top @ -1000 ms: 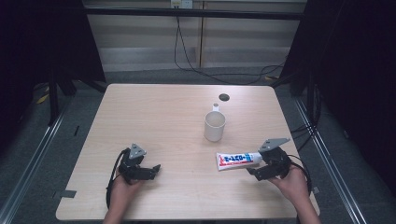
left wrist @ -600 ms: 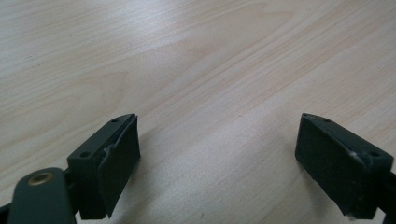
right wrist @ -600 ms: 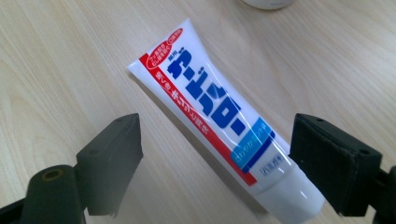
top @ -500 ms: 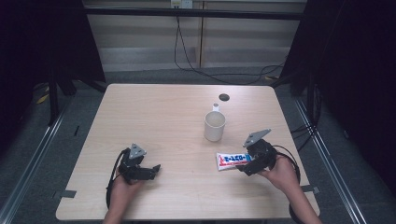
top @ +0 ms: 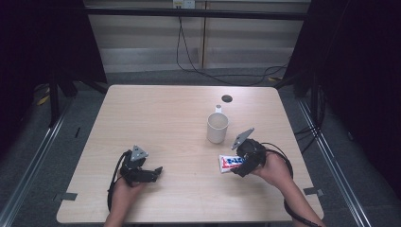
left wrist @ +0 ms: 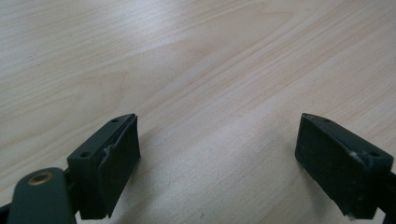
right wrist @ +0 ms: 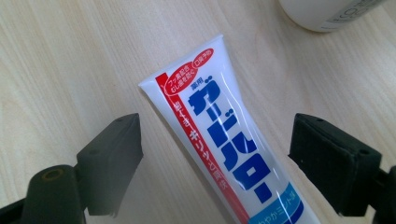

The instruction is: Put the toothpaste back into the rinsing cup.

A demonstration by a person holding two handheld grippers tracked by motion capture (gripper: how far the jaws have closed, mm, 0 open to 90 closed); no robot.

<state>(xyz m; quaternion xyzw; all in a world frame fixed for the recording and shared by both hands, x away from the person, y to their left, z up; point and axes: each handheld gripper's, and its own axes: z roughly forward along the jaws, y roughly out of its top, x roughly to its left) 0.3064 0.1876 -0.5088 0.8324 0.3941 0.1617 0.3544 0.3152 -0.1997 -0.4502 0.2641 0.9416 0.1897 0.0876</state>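
The toothpaste tube (right wrist: 224,140) lies flat on the table (top: 156,123), running from the middle of the right gripper view down to its lower right, crimped flat end uppermost. In the high view it sits at lower right of centre, just below the white cup (top: 217,127). Its white face carries large blue Japanese lettering, a red stripe with white characters along one edge, a small red-outlined label near the crimp and a teal band at the bottom; the small print is too fine to read.

The right gripper (right wrist: 217,154) is over the tube with its jaws spread wide, one on each side and neither touching, which looks like lining up to grip across the width. A small white object stands just behind the cup, and a dark disc (top: 227,98) lies farther back.

The left gripper (top: 142,172) rests at lower left, jaws parted over bare wood, apparently idle.
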